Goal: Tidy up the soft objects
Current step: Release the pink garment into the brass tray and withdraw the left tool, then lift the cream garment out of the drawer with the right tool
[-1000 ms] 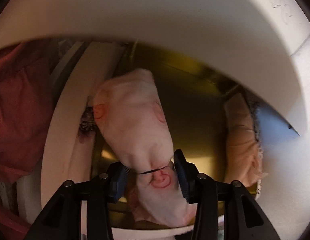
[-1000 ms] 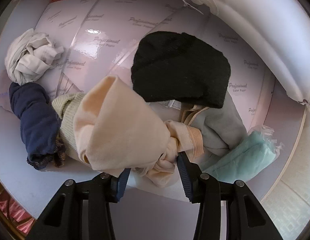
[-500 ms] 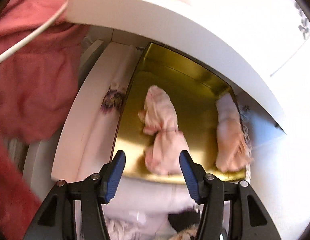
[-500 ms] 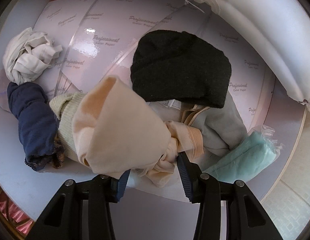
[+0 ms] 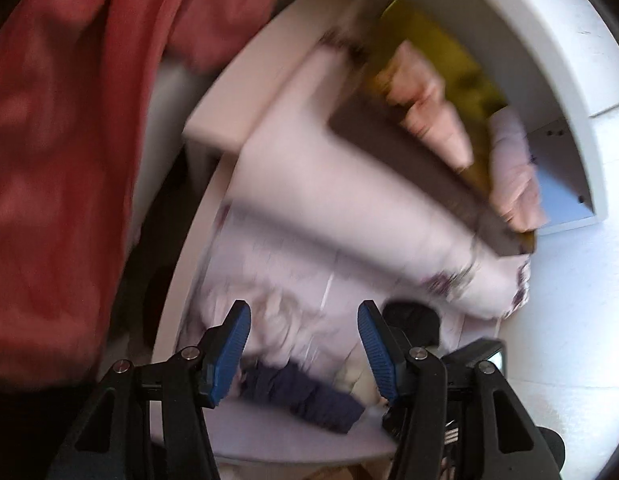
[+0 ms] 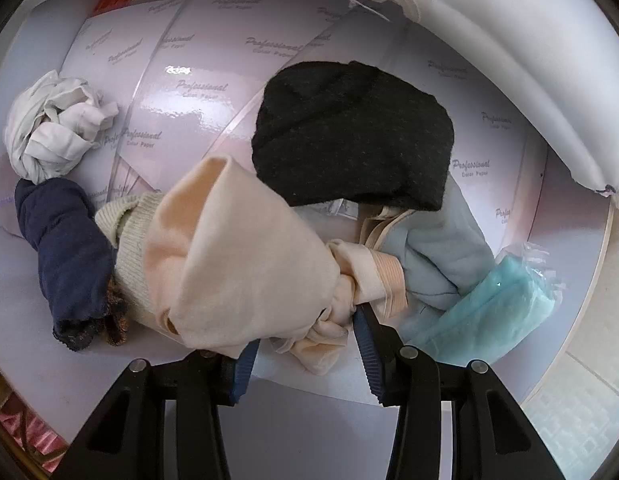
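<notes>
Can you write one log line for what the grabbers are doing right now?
left gripper: jaws open, empty | right gripper: jaws clamped on peach cloth bundle | gold box: two pink bundles inside

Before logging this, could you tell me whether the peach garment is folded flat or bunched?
Bunched: the peach garment is gathered into a knot.

Left wrist view is heavily motion-blurred; right wrist view is sharp, evenly lit, with glare on the glossy paper sheets (image 6: 177, 70) (both bend, darkening at the edges).

Black fingers (image 6: 365, 344), ribbed blue pads (image 5: 229, 354).
</notes>
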### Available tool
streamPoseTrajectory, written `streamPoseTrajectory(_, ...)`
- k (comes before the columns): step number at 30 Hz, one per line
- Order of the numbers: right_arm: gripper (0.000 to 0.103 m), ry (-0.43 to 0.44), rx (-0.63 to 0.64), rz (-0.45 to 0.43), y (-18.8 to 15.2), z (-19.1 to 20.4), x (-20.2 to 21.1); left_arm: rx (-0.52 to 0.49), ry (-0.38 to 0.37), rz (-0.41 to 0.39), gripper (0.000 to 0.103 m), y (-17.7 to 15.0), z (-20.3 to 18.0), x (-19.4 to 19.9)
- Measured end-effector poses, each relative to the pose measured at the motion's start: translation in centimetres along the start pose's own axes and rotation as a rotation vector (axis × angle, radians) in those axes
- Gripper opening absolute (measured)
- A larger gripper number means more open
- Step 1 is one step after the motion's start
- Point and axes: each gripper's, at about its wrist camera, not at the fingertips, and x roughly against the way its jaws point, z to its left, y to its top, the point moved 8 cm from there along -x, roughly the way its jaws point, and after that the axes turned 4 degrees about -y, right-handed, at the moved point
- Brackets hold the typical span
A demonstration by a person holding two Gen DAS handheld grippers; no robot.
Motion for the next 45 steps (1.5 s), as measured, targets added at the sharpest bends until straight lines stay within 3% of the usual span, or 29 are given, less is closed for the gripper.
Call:
streamPoseTrajectory(9, 0.047, 0.003, -0.007, -0.008, -0.4, -0.7, 0.2, -0.051, 0.125, 0.084, 0.057, -2.9, 1.5, -4.5)
streamPoseTrajectory(11, 0.047, 0.001, -0.006, -0.009, -0.5, -0.7, 0.1, -0.071, 0.138, 0.086, 0.062, -3.0, 1.3, -5.4)
streamPoseTrajectory(13, 0.047, -0.002, -0.005, -0.009, -0.6, -0.7, 0.2, -0.065, 0.141, 0.089, 0.079, -3.0, 1.6, -6.0)
streamPoseTrajectory(18, 0.047, -0.003, -0.013, -0.012, -0.7, -0.4, 0.2, -0.057, 0.160, 0.100, 0.084, -2.8, 1.8, -8.0)
streamPoseTrajectory(24, 0.046, 0.028, -0.051, -0.023, -0.7, -0.8, 0.3, -0.076, 0.210, 0.113, 0.081, -2.5, 2.4, -10.0)
streamPoseTrajectory(34, 0.033, 0.132, -0.148, -0.074, -1.0, -2.6, 2.9, -0.181, 0.249, 0.132, 0.076, -2.9, 1.8, -10.8)
streamPoseTrajectory(38, 0.029, 0.133, -0.155, -0.101, -1.5, -3.0, 4.1, -0.187, 0.255, 0.133, 0.076, -2.6, 1.6, -11.2)
streamPoseTrajectory(45, 0.028, 0.252, -0.230, -0.184, -2.7, -3.7, 7.5, -0.208, 0.268, 0.143, 0.076, -2.7, 1.6, -11.1)
